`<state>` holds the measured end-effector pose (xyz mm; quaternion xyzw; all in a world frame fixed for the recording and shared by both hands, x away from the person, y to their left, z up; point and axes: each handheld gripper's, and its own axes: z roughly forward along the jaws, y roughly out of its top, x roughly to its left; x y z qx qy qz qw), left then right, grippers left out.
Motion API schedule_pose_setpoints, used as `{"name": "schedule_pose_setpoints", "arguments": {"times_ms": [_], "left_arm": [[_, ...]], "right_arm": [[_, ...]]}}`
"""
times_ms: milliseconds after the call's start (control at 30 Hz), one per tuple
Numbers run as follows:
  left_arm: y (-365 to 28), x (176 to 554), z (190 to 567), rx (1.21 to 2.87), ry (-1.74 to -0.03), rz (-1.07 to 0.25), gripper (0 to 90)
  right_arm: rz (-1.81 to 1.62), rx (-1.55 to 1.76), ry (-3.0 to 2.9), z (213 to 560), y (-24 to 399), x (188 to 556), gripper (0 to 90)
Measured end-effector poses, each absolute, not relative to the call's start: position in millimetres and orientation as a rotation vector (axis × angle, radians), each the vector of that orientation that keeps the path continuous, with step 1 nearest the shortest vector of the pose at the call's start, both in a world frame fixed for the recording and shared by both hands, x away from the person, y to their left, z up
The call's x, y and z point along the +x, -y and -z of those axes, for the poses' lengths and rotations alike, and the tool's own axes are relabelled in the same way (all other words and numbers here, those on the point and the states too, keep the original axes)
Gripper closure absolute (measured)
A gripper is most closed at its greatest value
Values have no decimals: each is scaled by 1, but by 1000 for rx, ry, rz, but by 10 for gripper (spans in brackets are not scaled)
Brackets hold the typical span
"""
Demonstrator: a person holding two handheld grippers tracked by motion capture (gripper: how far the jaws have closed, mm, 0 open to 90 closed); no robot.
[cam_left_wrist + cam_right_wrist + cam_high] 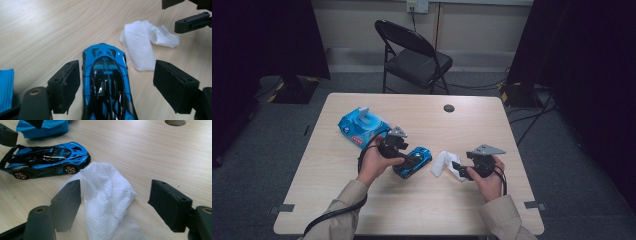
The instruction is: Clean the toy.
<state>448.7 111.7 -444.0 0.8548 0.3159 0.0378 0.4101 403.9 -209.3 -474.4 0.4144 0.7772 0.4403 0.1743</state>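
Note:
A blue and black toy sports car lies on the wooden table, just left of the middle. My left gripper is open over its rear. In the left gripper view the car lies between the jaws of this gripper, with a wide gap on the right side. A crumpled white wipe lies just right of the car. My right gripper is open at it. In the right gripper view the wipe lies loosely between the jaws of that gripper, and the car stands beyond.
A blue pack of wipes with its flap raised lies behind the left hand. A round cable hole is near the table's far edge. A black folding chair stands beyond the table, with dark curtains on both sides.

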Motion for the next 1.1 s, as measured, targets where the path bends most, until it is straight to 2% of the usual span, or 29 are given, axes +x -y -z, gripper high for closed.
{"name": "schedule_pose_setpoints", "arguments": {"times_ms": [300,1100], "left_arm": [[-115,440,440,2154,-752,-72,194],[-154,423,449,2180,-753,-47,190]], "right_arm": [[-1257,1173,-2244,471,214,403,198],[-1196,1127,-2282,473,232,389,203]]}}
